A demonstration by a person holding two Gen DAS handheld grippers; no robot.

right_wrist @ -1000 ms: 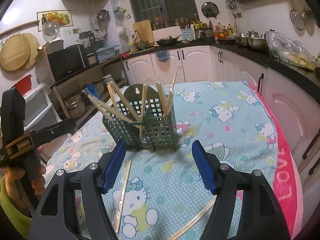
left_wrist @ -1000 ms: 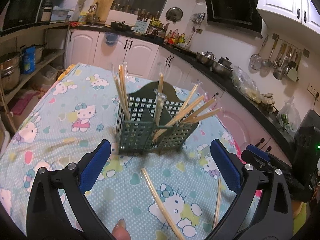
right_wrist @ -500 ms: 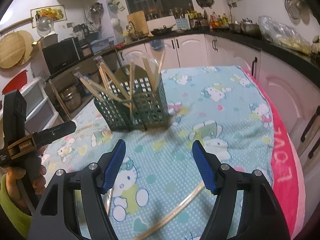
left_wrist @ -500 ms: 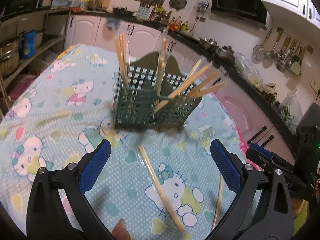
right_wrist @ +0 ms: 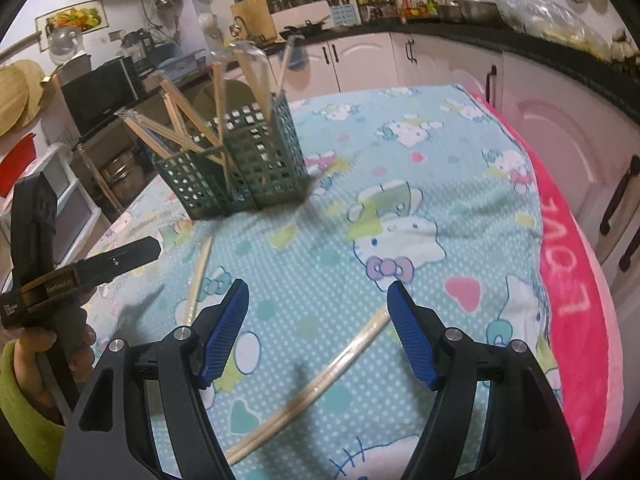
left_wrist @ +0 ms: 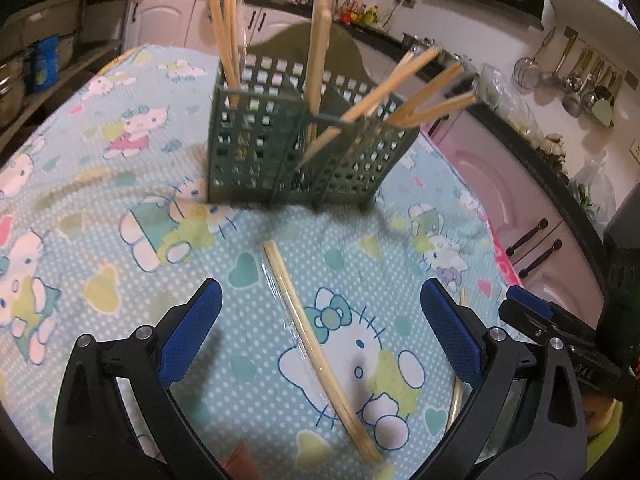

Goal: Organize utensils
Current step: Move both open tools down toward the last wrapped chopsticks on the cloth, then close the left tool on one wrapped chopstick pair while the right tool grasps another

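Tablecloth [left_wrist: 120, 240]: cartoon-cat print, frame-wide.
Caddy [left_wrist: 304, 152]: upper centre, holding chopsticks.
Left gripper [left_wrist: 320, 320]: spread over wrapped chopsticks [left_wrist: 320, 356].
Right gripper [right_wrist: 318, 312]: spread, empty.

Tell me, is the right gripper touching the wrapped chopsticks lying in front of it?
Apart. The right wrist view shows the right gripper open, tablecloth visible between both pads and the wrapped chopsticks.

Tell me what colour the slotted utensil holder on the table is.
Dark green plastic utensil holder, seen best in the left wrist view, standing on the cartoon-cat tablecloth.
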